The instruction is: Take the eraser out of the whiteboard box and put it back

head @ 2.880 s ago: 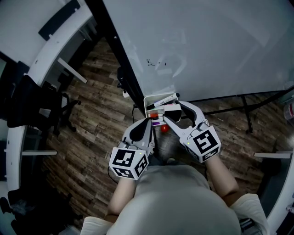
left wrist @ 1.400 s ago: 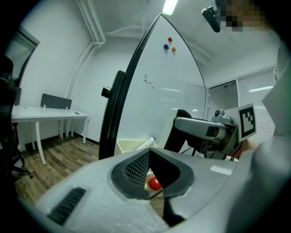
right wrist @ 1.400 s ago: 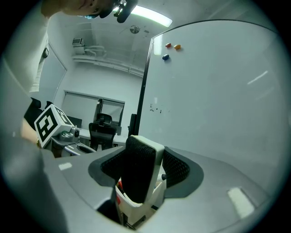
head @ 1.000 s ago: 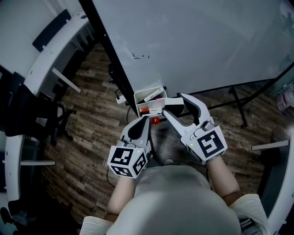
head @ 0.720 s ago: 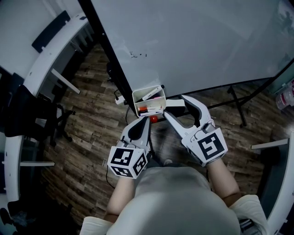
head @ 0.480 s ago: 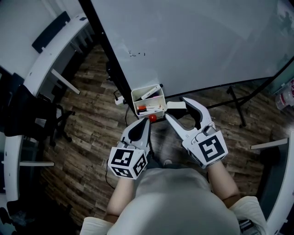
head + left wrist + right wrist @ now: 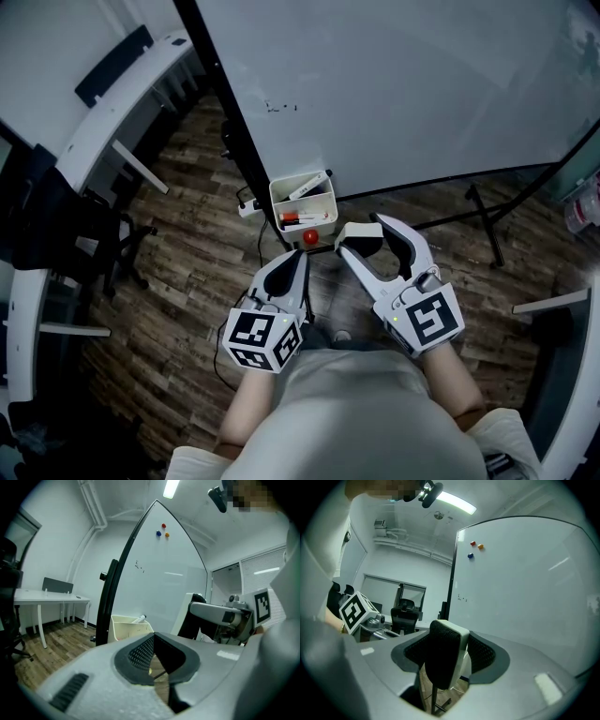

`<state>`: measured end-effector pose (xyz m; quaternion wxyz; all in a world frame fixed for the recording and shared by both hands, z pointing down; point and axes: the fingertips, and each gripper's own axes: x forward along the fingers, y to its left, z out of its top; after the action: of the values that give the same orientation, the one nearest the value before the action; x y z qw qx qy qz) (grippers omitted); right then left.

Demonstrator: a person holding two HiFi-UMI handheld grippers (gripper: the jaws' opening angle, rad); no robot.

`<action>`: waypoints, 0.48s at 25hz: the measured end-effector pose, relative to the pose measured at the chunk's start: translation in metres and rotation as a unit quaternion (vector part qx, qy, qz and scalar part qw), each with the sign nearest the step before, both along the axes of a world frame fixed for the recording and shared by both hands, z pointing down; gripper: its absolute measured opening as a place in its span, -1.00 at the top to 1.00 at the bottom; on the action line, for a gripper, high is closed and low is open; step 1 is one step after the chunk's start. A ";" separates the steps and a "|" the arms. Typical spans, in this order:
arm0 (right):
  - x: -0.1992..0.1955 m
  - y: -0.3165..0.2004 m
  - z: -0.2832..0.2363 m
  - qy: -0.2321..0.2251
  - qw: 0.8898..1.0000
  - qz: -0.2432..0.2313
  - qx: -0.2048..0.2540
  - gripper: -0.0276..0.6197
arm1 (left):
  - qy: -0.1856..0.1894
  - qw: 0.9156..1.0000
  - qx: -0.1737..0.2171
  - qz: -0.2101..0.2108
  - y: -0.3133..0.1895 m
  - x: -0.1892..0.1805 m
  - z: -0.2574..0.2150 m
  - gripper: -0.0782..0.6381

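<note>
No readable brand or label. The whiteboard (image 7: 422, 84) has a small dark scribble (image 7: 281, 106), too small to read. The print on the white marker (image 7: 307, 186) in the box (image 7: 124, 629) is also too small. Both claw cubes carry only black-and-white square codes.

Right claw (image 7: 364, 242) is clamped on the eraser (image 7: 443, 656), dark felt face to one pad, white back to the other. Left claw (image 7: 300, 259) is closed with nothing in it.

The eraser is out of the box, in the air over the wooden floor (image 7: 187, 253). The box is at 11 o'clock from it, apart. The left claw is at 8 o'clock from it, near.

Versus a second ago: the eraser sat right at the box's edge and now there is a clear gap. Both claws have pulled back toward the person. The right claw's grip looks unchanged.

The box hangs at the whiteboard's lower edge with the white marker and a red-and-black marker (image 7: 298, 217) inside. A small red round thing (image 7: 309, 238) sits just below it at 6 o'clock.

Open floor lies between box and person. A black stand bar (image 7: 441, 217) runs at 3 o'clock of the eraser. A white tabletop (image 7: 112, 103) and a black chair (image 7: 84, 234) are well off at 9 to 10 o'clock.
</note>
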<state>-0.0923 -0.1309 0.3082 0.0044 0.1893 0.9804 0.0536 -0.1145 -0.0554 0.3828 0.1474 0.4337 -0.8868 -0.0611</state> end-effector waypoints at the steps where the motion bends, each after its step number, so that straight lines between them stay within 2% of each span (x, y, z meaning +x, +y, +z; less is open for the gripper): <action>1: 0.003 0.000 0.003 0.005 1.000 -0.001 -0.001 0.14 | 0.000 1.000 0.001 -0.001 0.000 0.002 0.001 0.77; 7: 0.017 0.001 0.001 -0.011 1.000 -0.004 -0.012 0.14 | -0.001 1.000 -0.001 -0.005 0.000 0.015 0.004 0.77; 12: 0.027 0.001 0.005 -0.001 1.000 -0.005 -0.017 0.14 | -0.003 1.000 -0.003 -0.003 -0.001 0.024 0.005 0.77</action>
<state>-0.0648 -0.1300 0.3137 0.0091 0.1942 0.9802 0.0375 -0.0905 -0.0566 0.3874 0.1454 0.4305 -0.8889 -0.0579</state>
